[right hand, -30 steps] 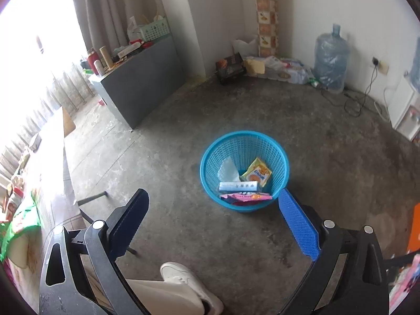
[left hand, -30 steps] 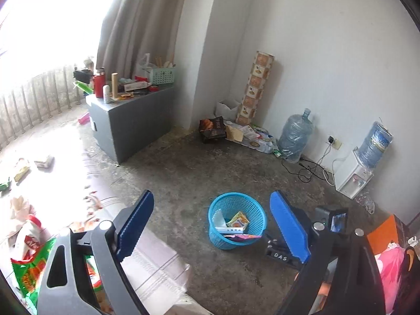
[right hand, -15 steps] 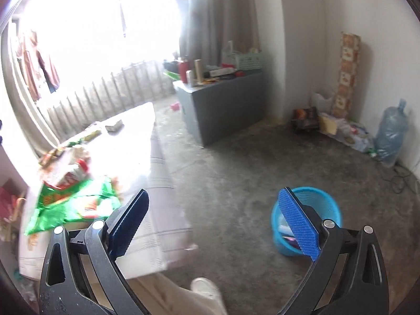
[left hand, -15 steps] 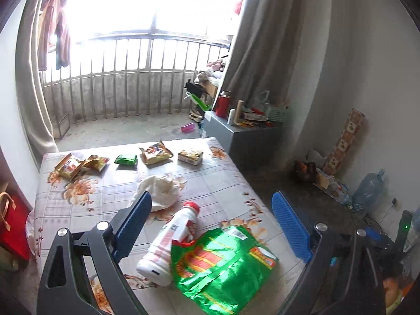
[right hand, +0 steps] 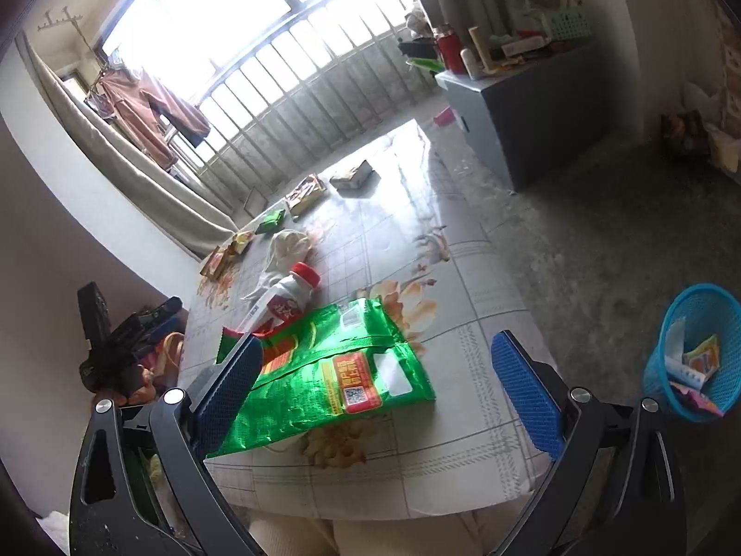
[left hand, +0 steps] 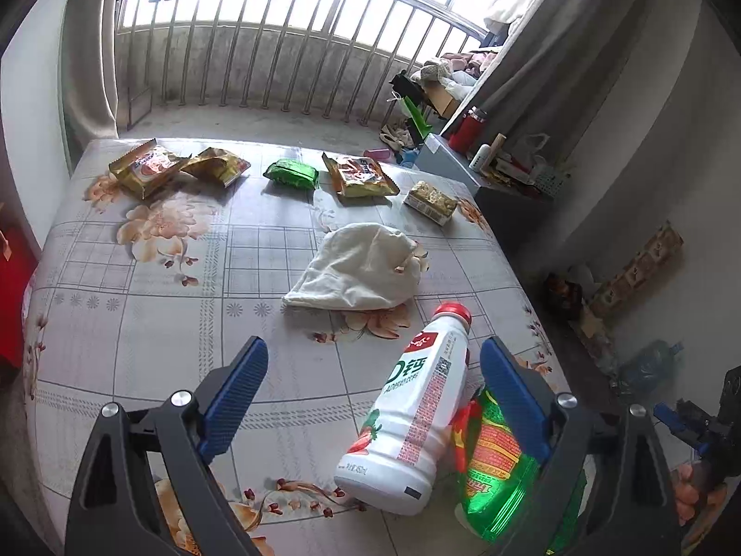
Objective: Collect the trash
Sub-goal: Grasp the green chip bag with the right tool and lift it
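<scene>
A white drink bottle [left hand: 412, 407] with a red cap lies on the flowered table [left hand: 162, 306], partly over a green snack bag [left hand: 500, 477]. My left gripper [left hand: 370, 384] is open and empty just above the bottle's near end. My right gripper [right hand: 375, 384] is open and empty over the green bag [right hand: 333, 370]; the bottle [right hand: 285, 301] lies beyond it. A white crumpled cloth bag [left hand: 356, 268] lies mid-table. Several snack packets [left hand: 356, 176] lie along the far edge. The blue trash basket [right hand: 699, 352] stands on the floor at the right, holding wrappers.
A grey cabinet [right hand: 523, 106] with a red flask and clutter stands by the curtain. A railing [left hand: 287, 60] runs behind the table. Boxes and a water jug [left hand: 648, 366] line the right wall. A red object [left hand: 14, 287] is at the table's left.
Both grippers swung away from the blue basket on the floor toward the table. The left one has moved closer over the bottle, the right one over the green bag. Both stayed open.
</scene>
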Motion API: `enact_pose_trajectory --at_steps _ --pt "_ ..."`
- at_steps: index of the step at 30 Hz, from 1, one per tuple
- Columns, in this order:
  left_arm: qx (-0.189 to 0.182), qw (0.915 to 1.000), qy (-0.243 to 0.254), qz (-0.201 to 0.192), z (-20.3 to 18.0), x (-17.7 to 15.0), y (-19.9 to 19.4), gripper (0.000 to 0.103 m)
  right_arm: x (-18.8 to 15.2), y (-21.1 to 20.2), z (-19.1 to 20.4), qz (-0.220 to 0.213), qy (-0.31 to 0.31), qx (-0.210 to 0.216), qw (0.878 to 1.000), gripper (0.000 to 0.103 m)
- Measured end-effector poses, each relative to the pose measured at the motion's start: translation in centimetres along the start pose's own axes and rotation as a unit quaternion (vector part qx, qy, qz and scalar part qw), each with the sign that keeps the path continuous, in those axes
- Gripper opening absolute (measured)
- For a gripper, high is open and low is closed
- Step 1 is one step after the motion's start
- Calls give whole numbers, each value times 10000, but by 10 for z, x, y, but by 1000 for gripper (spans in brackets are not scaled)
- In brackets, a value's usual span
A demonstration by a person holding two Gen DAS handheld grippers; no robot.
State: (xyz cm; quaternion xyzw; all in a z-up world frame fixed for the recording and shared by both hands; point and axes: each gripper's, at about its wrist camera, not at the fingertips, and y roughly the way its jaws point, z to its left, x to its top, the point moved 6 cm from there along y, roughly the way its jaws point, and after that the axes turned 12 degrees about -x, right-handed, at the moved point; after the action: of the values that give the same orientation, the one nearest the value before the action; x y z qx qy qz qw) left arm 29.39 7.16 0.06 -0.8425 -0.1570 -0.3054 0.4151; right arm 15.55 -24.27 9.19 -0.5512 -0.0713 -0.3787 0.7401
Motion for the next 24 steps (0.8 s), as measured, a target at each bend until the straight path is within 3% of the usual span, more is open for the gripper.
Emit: enact_pose_trajectory --at_steps 10,13,17,21,24 --pt "-125 9995 -270 110 20 -20 21 91 5 32 44 726 -1 466 9963 80" --pt "-192 9991 -354 100 22 -29 17 91 0 31 44 842 82 536 9950 79" --pt "-289 9987 -413 -54 20 -38 1 91 -19 23 34 1081 497 948 9884 76" --pt "-353 9983 -369 -277 13 -46 -19 91 -54 22 20 1427 1162 1438 9723 71" --pt "-427 9978 -308 -413 2 -54 -31 91 -80 34 14 1792 1840 1879 9480 63"
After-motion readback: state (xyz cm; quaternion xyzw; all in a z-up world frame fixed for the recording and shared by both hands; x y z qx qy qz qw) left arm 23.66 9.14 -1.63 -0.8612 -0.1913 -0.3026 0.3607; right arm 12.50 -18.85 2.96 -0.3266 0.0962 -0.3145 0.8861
